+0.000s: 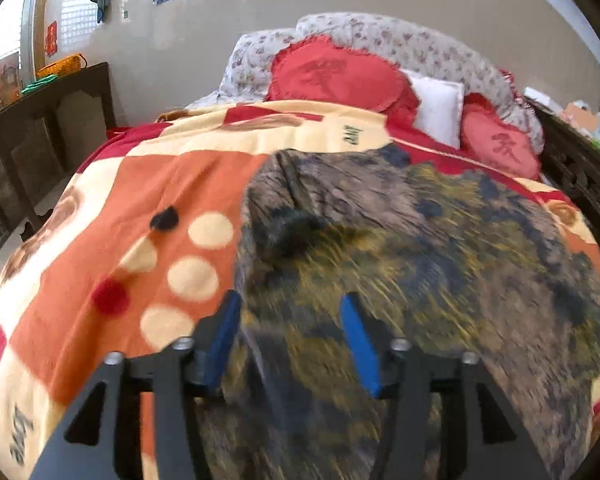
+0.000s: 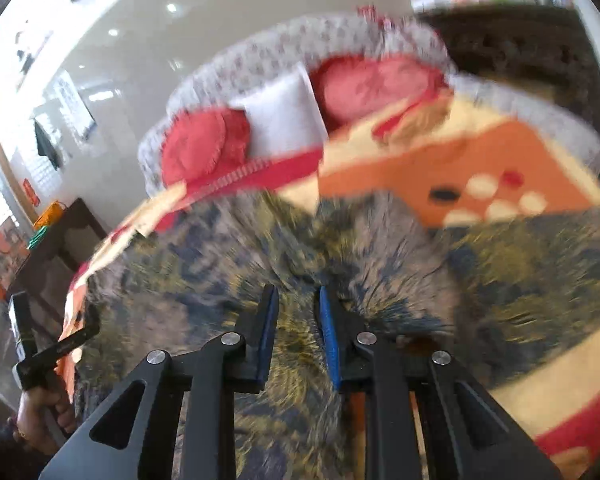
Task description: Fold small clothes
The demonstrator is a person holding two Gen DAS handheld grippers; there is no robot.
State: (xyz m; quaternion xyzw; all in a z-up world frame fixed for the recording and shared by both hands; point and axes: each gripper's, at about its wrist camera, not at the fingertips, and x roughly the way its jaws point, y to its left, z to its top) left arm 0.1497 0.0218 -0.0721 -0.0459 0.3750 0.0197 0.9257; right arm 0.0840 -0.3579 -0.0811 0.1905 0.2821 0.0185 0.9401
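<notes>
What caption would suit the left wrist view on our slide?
Left tongs held open over a blurred, dark patterned garment spread across a bright blanket.

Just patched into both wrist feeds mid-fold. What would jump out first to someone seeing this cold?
The mottled brown, yellow and dark garment spread over the bed fills the foreground of both views. Under it lies a loud orange, cream and red blanket with big dots, showing on the left in the left wrist view. At the head of the bed, red cushions flank a white pillow.
</notes>
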